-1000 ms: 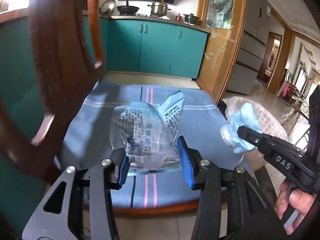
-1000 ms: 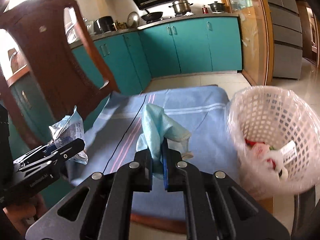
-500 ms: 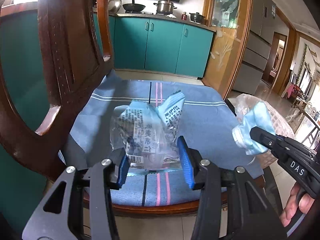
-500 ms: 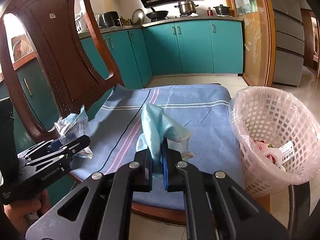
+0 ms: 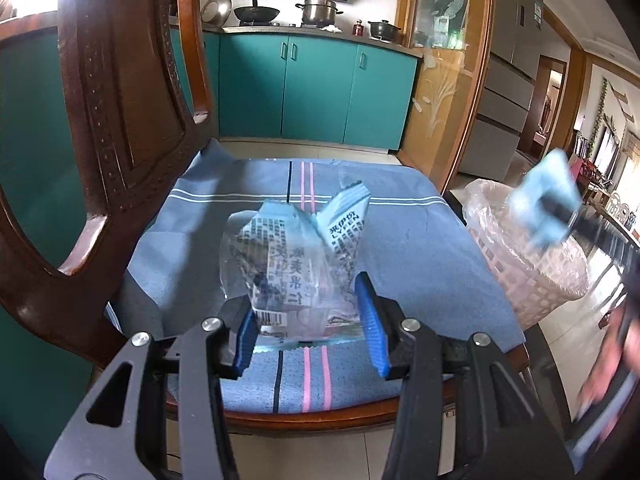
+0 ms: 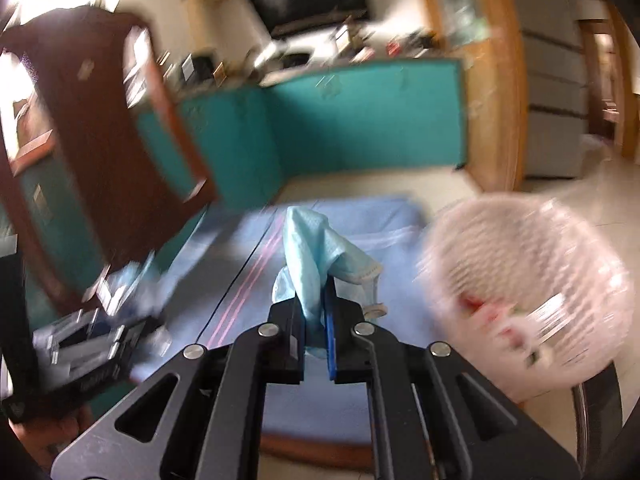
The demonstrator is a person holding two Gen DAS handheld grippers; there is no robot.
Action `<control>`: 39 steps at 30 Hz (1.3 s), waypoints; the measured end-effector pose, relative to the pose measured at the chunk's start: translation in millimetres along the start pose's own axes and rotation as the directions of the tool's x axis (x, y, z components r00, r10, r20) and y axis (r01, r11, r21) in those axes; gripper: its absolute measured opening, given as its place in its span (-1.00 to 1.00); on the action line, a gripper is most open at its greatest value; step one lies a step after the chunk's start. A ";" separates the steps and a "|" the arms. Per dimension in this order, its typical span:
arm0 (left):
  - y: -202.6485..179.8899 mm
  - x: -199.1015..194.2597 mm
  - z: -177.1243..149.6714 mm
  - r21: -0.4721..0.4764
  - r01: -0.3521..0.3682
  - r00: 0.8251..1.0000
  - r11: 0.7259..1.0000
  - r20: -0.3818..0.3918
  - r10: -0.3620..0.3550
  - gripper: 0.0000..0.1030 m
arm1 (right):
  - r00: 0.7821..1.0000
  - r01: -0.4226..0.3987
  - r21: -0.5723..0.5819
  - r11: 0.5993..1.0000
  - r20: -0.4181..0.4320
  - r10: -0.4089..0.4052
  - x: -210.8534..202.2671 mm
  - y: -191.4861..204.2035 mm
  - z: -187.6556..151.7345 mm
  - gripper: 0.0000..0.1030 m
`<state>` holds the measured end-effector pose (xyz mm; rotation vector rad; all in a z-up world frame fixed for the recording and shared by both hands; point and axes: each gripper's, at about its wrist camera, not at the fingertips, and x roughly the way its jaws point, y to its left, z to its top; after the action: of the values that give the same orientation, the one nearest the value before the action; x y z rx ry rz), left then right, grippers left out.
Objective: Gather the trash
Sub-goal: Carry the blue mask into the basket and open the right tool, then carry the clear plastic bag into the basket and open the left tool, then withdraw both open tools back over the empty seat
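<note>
The right gripper (image 6: 316, 332), clamped on a blue face mask (image 6: 316, 256), has the white basket (image 6: 532, 292) just to its right (nearer than the left gripper (image 5: 310, 316), gripping a crumpled wrapper (image 5: 296, 264)).

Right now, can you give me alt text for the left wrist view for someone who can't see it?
The left gripper holds a crumpled clear printed wrapper between its blue pads above a chair seat covered with a striped blue cloth. At the right edge, blurred, a light blue face mask is over the lined white basket. Teal kitchen cabinets fill the background.
</note>
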<state>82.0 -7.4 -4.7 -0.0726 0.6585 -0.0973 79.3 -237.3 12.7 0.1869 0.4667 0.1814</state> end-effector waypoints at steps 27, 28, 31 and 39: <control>-193.5 55.4 61.3 0.231 0.271 0.963 0.934 -0.068 -0.262 0.87 | 0.946 0.191 0.506 0.841 0.133 -0.295 -60.6 -168.3 3.2 0.93; -179.3 46.0 57.4 0.232 0.255 0.967 0.939 -0.046 -0.251 0.88 | 0.958 0.187 0.468 0.864 0.106 -0.265 -52.9 -160.0 5.0 0.93; -129.2 11.7 42.9 0.205 0.183 0.981 0.961 0.031 -0.194 0.93 | 0.978 0.162 0.390 0.907 0.061 -0.201 -41.2 -137.4 6.5 0.93; -38.8 -42.5 -1.4 0.031 0.077 0.994 0.997 0.077 -0.079 0.93 | 0.992 0.112 0.064 0.992 -0.068 -0.107 -17.3 -27.9 -14.4 0.93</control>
<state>45.1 -41.2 23.7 -0.0745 0.5765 -0.1778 61.1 -266.1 1.4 0.2219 0.5461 0.0640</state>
